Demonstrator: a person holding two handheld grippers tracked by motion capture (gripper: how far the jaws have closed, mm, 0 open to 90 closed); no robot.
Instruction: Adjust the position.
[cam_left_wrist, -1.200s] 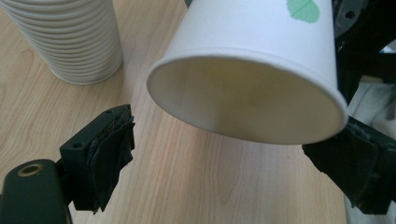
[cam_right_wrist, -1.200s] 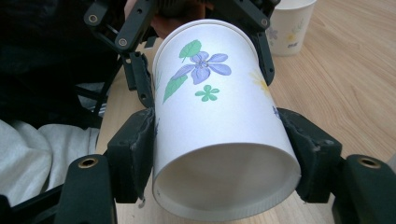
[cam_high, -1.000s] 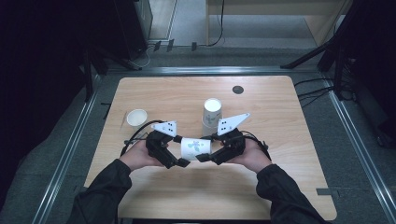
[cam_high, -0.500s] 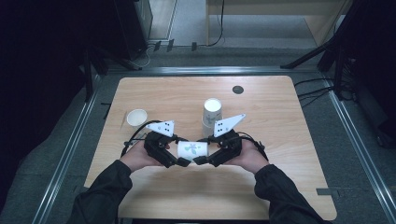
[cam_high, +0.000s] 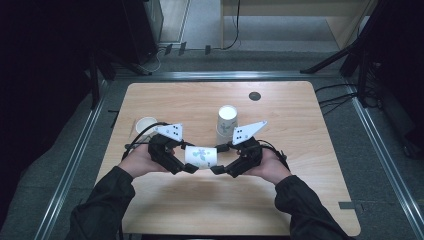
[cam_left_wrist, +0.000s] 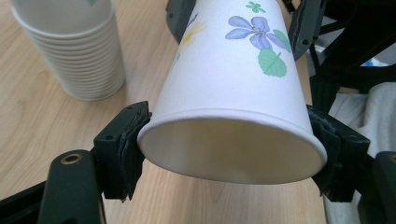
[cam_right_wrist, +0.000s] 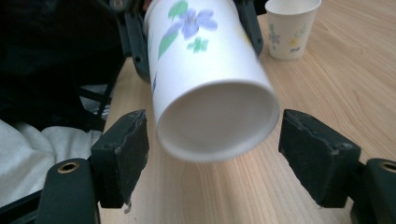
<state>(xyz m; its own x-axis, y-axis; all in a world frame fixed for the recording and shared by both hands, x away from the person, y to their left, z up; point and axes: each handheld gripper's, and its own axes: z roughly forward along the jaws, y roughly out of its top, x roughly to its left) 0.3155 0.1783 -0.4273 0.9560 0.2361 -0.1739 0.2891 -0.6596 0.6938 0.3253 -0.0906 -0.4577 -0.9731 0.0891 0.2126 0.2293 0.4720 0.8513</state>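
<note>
Table (cam_high: 300, 200), light wood, carries everything; a person's forearms come in over its near edge. Dark round mark (cam_high: 255, 96) sits by the far edge, right of centre.

Stack (cam_high: 226, 124) of paper cups stands upside down, midway between the side edges and a little toward the far edge; the left gripper view shows its many nested rims at upper left (cam_left_wrist: 70, 46).

Left gripper (cam_high: 187, 167) is held over the middle of the table, toward the near edge, jaws pointing toward the right edge. Jaws have just been closing and now pinch the cup at its wide rim, pads pressed against both sides of it.

Right gripper (cam_high: 218, 169) faces the left one, jaws pointing toward the left edge. Jaws have just been opening; they stand spread on either side of the cup's base, pads clear of it, gap visible on both sides.

Cup (cam_high: 201, 156), white with a flower print, lies level between the two grippers above the table, just nearer than the stack. Rim toward the left gripper (cam_left_wrist: 233, 140), base toward the right gripper (cam_right_wrist: 217, 116).

Single cup (cam_high: 146, 125) stands upright, mouth up, near the left edge, well apart from the stack; the right gripper view shows it at top right (cam_right_wrist: 292, 25).
</note>
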